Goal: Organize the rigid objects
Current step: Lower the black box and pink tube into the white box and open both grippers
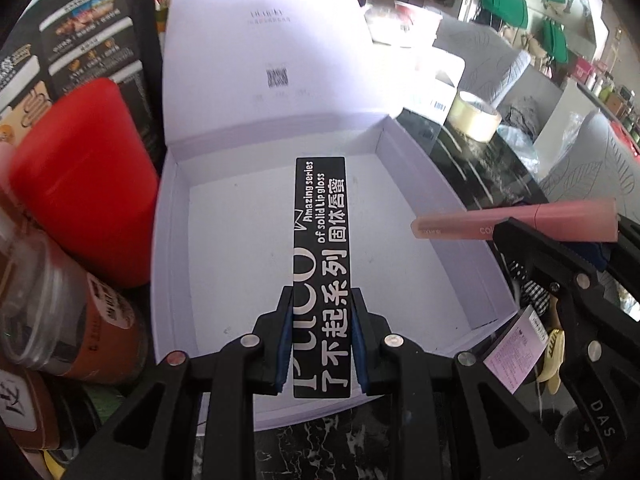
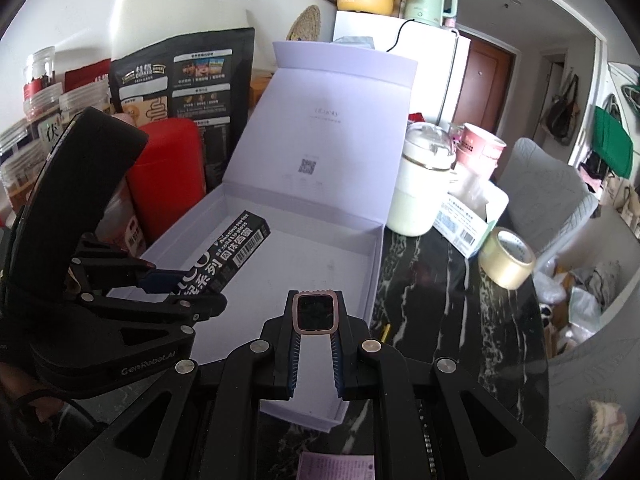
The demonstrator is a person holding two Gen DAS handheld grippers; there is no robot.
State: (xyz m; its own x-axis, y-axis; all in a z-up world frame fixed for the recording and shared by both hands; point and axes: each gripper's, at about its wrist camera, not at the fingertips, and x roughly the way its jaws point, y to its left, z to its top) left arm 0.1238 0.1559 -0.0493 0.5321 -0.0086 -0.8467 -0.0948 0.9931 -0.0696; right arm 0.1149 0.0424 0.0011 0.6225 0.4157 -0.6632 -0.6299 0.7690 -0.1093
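An open pale lilac gift box lies on the dark marble table, its lid standing up at the back. My left gripper is shut on a long black lip gloss carton and holds it over the box's inside, pointing toward the lid. My right gripper is shut on a pink lipstick tube, held at the box's right front edge. In the right wrist view I see only the tube's square end.
A red canister and jars crowd the box's left side, with a black food bag behind. A white cup, a carton and a tape roll stand right of the box. A pink card lies near the front.
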